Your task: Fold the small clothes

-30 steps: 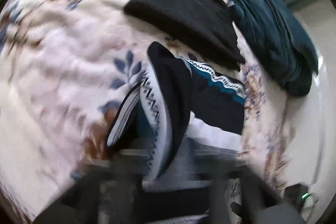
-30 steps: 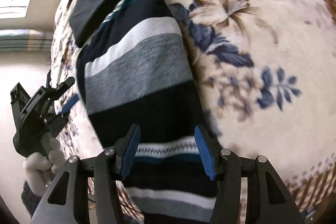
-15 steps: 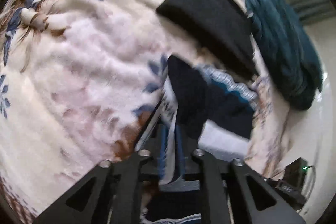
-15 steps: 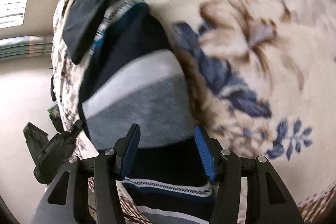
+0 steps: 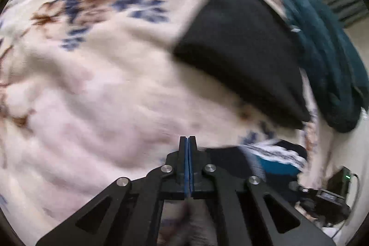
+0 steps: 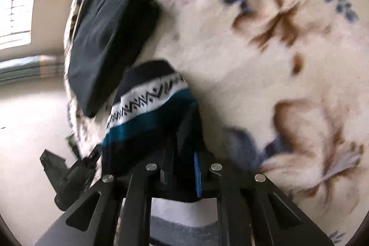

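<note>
The right gripper (image 6: 182, 167), its jaws just closing, clamps a fold of the striped garment (image 6: 147, 112) on the floral blanket (image 6: 265, 57). The left gripper (image 5: 187, 142) hangs over the blanket (image 5: 103, 89) with its blue pads pressed together, empty. The garment (image 5: 274, 160) lies just beside a folded black cloth (image 5: 239, 50), with a teal bundle (image 5: 327, 57) beyond that cloth.
</note>
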A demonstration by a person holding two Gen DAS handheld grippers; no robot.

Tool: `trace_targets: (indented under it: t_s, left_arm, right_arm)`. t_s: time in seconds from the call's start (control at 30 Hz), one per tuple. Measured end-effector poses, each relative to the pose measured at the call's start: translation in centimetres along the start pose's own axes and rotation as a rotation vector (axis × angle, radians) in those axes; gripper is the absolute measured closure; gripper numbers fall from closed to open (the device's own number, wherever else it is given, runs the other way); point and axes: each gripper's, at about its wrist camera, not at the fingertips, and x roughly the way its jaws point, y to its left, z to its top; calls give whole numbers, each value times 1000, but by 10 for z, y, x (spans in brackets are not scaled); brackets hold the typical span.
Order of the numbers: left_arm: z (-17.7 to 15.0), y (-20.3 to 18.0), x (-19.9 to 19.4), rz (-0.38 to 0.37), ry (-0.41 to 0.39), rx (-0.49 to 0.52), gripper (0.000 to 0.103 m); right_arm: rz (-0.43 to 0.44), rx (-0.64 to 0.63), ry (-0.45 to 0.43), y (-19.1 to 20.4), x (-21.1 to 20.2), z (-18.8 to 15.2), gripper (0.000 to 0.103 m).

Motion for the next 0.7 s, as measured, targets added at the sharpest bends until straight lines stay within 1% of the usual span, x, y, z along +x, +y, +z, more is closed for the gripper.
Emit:
trace_targets:
  t_s: [0.03, 0.07, 0.1, 0.17, 0.2, 0.23, 0.27, 0.3, 0.33, 0.4, 0.43, 0.47, 0.5, 0.53, 0.6, 0.67, 0.7]
  left_arm:
    - [2, 2, -3, -21, 0, 0, 103]
    - [5, 0, -9, -49, 2, 10, 103]
    - [6, -5, -16, -68, 1, 27, 102]
    - [6, -23, -31, -132, 1, 67, 99]
    - [5, -36, -36, -150, 1, 94, 90]
    - [3, -48, -38, -154, 2, 127, 70]
    - [0, -60, -36, -169, 11, 156, 60]
    - [-2, -73, -29, -188, 25, 189, 52]
    - [-3, -83, -19, -178, 48, 217, 53]
    - [-8, -98, 13, -133, 109, 265, 53]
    - [-7, -100, 31, -67, 128, 281, 55]
    - [-6, -99, 46, -27, 149, 291, 55]
    - [-5, -95, 60, 9, 170, 292, 55]
    - [-2, -89, 68, 8, 178, 283, 54]
    - [3, -84, 70, -15, 173, 274, 54]
    - [9, -82, 58, -27, 148, 263, 54]
    - [11, -78, 46, -42, 129, 240, 54]
  right_arm:
    - [-33, 4, -27, -3, -4, 3, 93]
    - [-51, 13, -29, -5, -5, 6, 93]
    - [-46, 18, -19, -5, -8, 8, 93]
    - [-48, -20, -53, 5, -25, 6, 93]
    - [-36, -61, -65, 15, -32, 4, 93]
    - [-10, -107, -50, 27, -32, 1, 93]
    - [13, -146, -25, 38, -30, -2, 93]
    - [22, -183, -1, 49, -23, -4, 93]
    - [22, -223, 32, 62, -10, -3, 93]
    - [-35, -255, 56, 70, 13, 4, 93]
    - [-95, -256, 44, 67, 24, 11, 93]
    - [-148, -242, 18, 64, 32, 22, 93]
    - [-176, -232, 0, 61, 37, 31, 99]
    - [-196, -211, -20, 57, 42, 43, 103]
    - [-211, -203, -42, 61, 46, 55, 103]
    - [-249, -226, -55, 67, 45, 64, 102]
    - [-248, -230, -40, 68, 43, 66, 100]
